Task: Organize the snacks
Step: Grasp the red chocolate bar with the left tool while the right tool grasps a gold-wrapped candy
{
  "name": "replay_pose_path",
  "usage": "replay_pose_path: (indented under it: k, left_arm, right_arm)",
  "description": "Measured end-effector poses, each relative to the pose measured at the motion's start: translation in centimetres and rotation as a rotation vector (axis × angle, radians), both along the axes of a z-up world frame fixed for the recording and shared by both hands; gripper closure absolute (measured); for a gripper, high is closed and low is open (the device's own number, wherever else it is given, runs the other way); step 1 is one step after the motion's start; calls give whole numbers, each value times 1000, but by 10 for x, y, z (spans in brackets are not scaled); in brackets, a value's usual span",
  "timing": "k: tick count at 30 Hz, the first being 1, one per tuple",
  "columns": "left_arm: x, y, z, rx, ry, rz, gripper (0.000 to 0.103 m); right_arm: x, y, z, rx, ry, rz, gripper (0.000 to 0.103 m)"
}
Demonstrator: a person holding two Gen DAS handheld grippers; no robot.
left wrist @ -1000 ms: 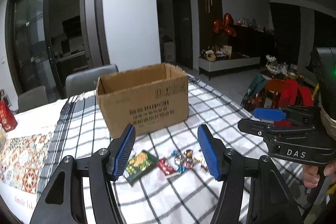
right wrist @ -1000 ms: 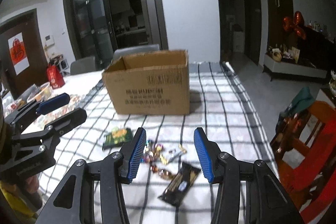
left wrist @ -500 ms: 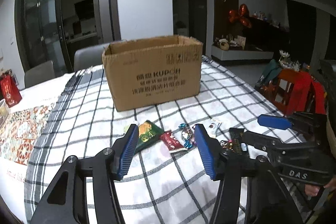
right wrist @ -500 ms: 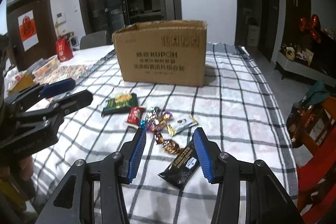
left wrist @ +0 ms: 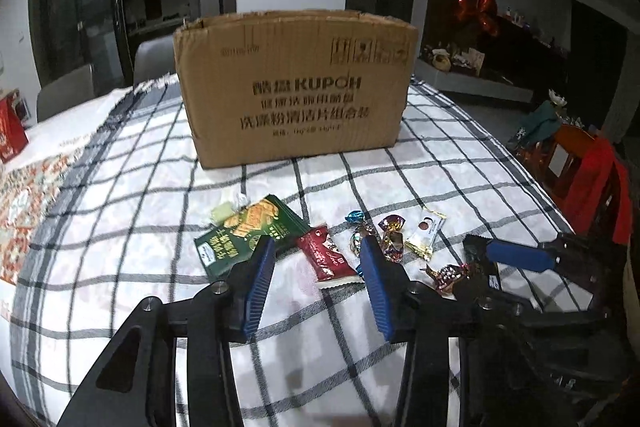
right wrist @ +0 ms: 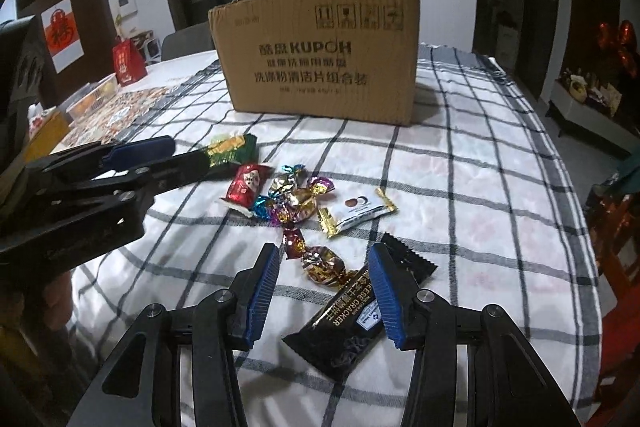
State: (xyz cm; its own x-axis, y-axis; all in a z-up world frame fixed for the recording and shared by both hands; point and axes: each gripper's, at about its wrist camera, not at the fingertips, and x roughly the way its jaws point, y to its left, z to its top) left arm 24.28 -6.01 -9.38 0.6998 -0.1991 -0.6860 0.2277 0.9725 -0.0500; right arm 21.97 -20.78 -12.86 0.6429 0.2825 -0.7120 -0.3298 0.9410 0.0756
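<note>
A brown cardboard box [left wrist: 294, 87] stands open-topped on the checked tablecloth [left wrist: 120, 247], also in the right wrist view [right wrist: 320, 67]. Snacks lie in front of it: a green cracker packet [left wrist: 248, 233], a red sachet [left wrist: 326, 257], several foil candies [right wrist: 294, 199], a white sachet [right wrist: 360, 211] and a black cracker bar [right wrist: 360, 311]. My left gripper [left wrist: 318, 259] is open, low over the red sachet. My right gripper [right wrist: 322, 267] is open, its jaws either side of a gold candy [right wrist: 322, 265] and the black bar's end.
A red chair [left wrist: 588, 179] stands off the table's right edge. A red gift bag [right wrist: 127, 61] and food containers [right wrist: 90, 99] sit at the far left on a patterned runner. Grey chairs stand behind the box.
Both grippers have come down and forward toward the snacks. The box and snacks look larger and nearer. The snacks have not moved.
</note>
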Motion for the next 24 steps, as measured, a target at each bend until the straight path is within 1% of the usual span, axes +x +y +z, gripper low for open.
replay_pose_path:
  k: [1, 5, 7, 11, 13, 17, 19, 24]
  left_arm:
    - [3, 0, -2, -5, 8, 8, 60]
    - [13, -4, -10, -14, 42, 27, 62]
    - [18, -5, -15, -10, 58, 46, 65]
    - [26, -8, -22, -25, 97, 59, 66]
    - [28, -9, -26, -19, 102, 70, 69]
    - [32, -10, -34, -22, 120, 73, 70]
    - [34, -11, -38, -30, 128, 70, 71]
    - [39, -14, -43, -42, 143, 76, 73]
  right_arm:
    - [1, 1, -2, -2, 4, 8, 59]
    - [6, 2, -6, 4, 15, 28, 59]
    - [8, 3, -8, 6, 16, 32, 61]
    - [12, 3, -11, 11, 22, 37, 62]
    - [13, 2, -13, 17, 33, 38, 62]
    - [15, 2, -16, 15, 39, 44, 62]
    - [17, 3, -18, 17, 46, 51, 65]
    - [18, 3, -20, 24, 56, 51, 67]
